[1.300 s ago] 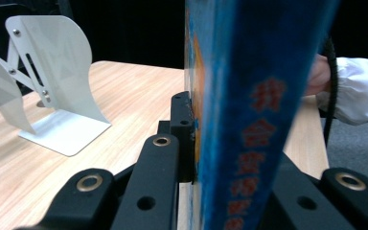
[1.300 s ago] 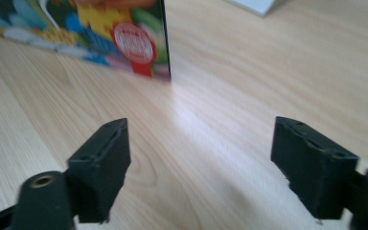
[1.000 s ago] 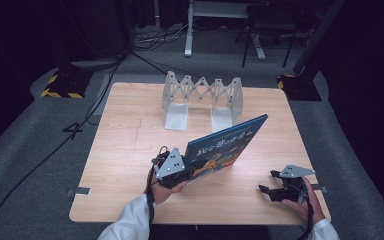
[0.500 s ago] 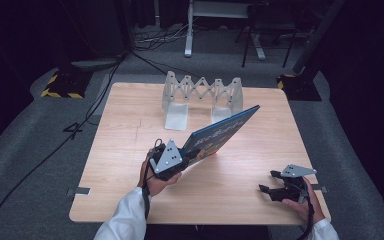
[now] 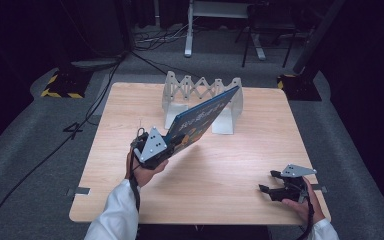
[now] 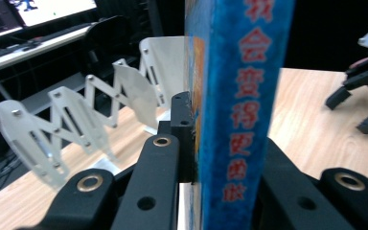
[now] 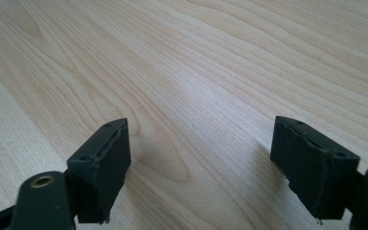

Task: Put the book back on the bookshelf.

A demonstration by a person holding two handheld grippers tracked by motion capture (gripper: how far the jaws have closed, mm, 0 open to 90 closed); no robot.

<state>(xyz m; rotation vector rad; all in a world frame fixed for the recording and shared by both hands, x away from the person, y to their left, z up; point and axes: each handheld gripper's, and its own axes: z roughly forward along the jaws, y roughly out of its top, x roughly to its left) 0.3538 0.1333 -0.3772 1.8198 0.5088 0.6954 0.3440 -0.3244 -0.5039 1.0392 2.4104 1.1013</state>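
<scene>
Book [image 6: 239, 110] clamped between left gripper [image 6: 220, 158] fingers [image 6: 182, 139].

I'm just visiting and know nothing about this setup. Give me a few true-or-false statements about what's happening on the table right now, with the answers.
1. The left gripper is clamped on a blue book. True.
2. The book lies flat on the table. False: it is held up off the table at a tilt, its far end near the white folding rack.
3. The right gripper is holding something. False: its jaws stand apart over bare wood.
4. The rack stands at the far side of the table. True.
</scene>
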